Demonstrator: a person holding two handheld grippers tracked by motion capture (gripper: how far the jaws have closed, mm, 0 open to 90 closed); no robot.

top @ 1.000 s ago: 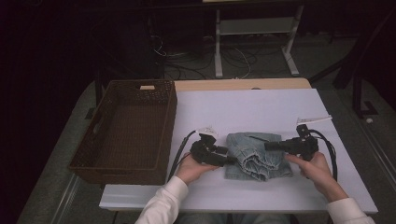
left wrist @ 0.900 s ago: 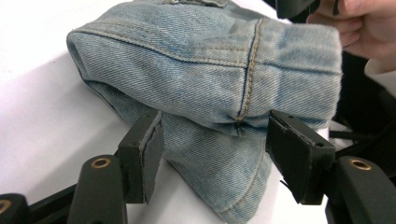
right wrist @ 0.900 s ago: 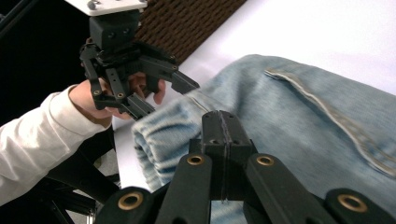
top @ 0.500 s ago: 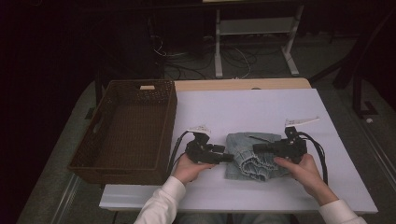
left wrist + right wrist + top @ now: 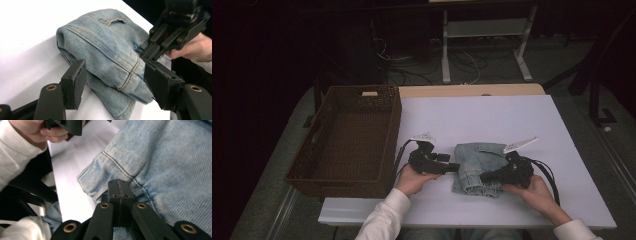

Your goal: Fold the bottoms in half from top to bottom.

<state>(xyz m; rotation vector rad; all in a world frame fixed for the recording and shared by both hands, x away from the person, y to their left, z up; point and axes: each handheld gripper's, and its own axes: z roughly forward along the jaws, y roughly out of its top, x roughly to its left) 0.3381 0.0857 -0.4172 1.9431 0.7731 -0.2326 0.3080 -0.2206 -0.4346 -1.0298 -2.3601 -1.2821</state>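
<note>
Low in the centre of the right gripper view, my right gripper has its two black jaws pressed flat together, their tips resting on the stitched seam of the folded pale-blue denim garment; whether any cloth is pinched between them I cannot tell. Across the bottom of the left gripper view, my left gripper stands with its jaws wide apart, one pad at lower left and the other at lower right, and the near folded edge of the denim bulges into the gap between them without either pad clearly pressing it. At the upper right of that same view the right gripper reaches onto the far side of the garment, held by a bare hand.

From the high view, the denim garment lies in the lower middle of the frame on the white tabletop, with the left gripper just at its left edge and the right gripper on its lower right part. My left hand in a white sleeve and my right hand come up from the bottom edge. A dark brown woven rectangular basket stands at the left of the frame, close beside the left gripper and apart from the denim.
</note>
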